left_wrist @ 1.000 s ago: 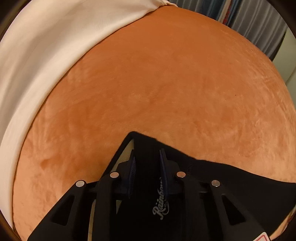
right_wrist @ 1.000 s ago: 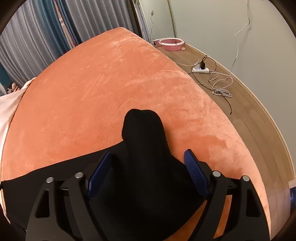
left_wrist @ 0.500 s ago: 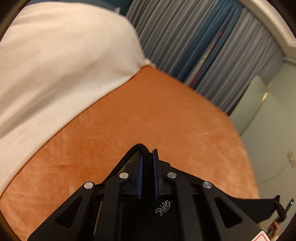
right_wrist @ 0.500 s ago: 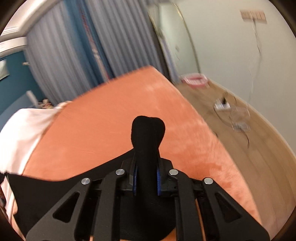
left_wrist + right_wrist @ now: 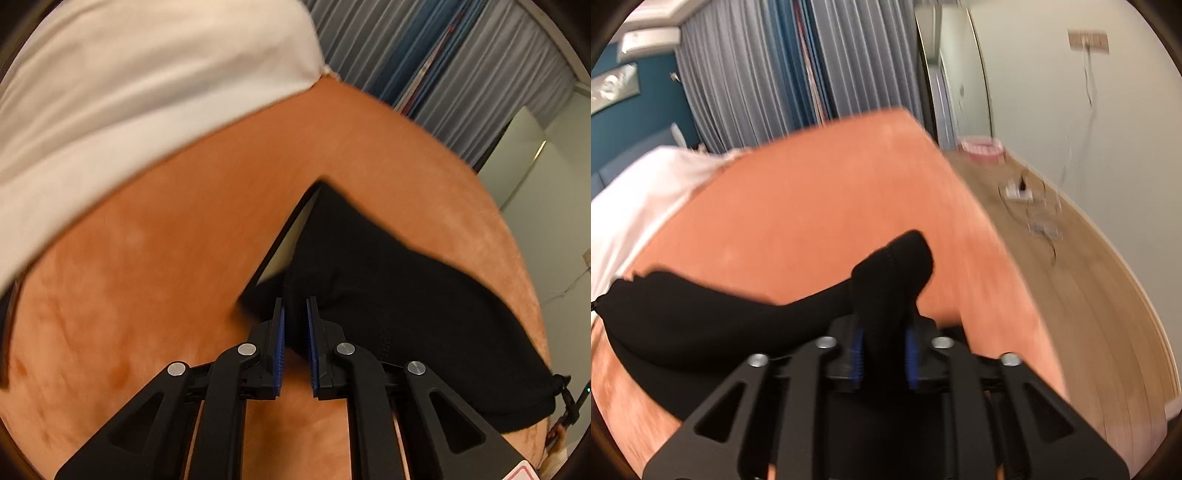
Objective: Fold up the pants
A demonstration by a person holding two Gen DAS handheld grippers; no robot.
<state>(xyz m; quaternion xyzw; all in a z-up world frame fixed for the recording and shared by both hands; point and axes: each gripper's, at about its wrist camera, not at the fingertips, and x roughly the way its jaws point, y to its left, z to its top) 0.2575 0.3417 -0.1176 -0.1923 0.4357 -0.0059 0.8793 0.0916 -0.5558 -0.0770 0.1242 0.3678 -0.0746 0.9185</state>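
Observation:
The black pants (image 5: 399,295) hang stretched between my two grippers above the orange bed cover (image 5: 155,266). My left gripper (image 5: 294,314) is shut on a corner of the black fabric, which stands up past the fingertips. In the right wrist view my right gripper (image 5: 883,332) is shut on another bunched corner of the pants (image 5: 890,273), and the rest of the cloth sags away to the left (image 5: 701,317). Both views are blurred by motion.
A white sheet (image 5: 129,81) covers the head of the bed. The orange bed's right edge (image 5: 1008,266) drops to a wooden floor (image 5: 1089,295) with a power strip and cables (image 5: 1019,190) and a pink basket (image 5: 982,147). Grey-blue curtains (image 5: 812,74) hang behind.
Both grippers closed on the pants corners, then lifted and tilted up. The cloth now hangs raised between them, and more of it shows ahead of the left gripper.

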